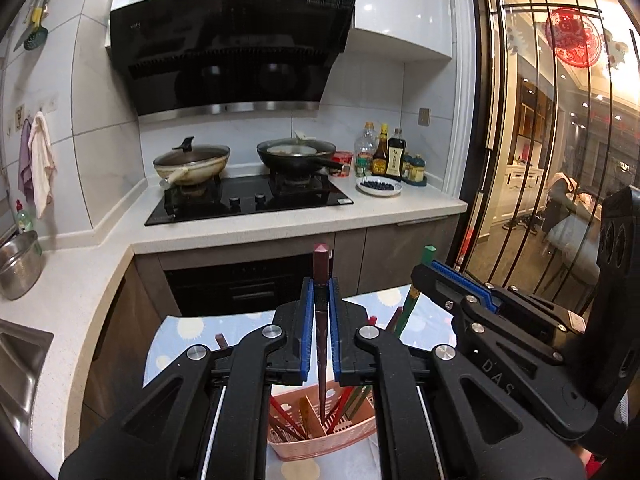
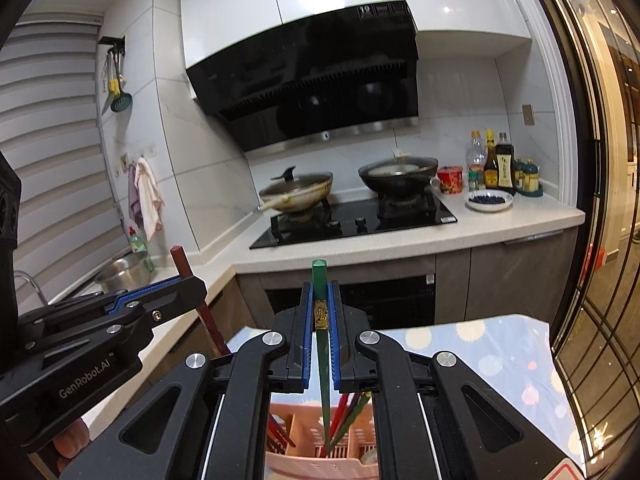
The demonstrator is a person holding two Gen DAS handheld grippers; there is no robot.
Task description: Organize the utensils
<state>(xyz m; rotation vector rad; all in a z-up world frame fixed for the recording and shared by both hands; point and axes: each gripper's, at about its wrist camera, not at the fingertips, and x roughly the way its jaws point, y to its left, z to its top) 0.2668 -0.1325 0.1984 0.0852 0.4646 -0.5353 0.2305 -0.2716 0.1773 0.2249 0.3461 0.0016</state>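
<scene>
Two logos: "GenRobot.AI" on left gripper [image 2: 180, 292].

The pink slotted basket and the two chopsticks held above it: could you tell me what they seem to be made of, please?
The pink slotted basket looks like moulded plastic: matte, uniform colour, regular slots. The dark red chopstick and the green chopstick look like lacquered wood or a composite: smooth, square-topped, evenly coloured; the green one carries a gold patterned band. Which, I cannot tell.
</scene>
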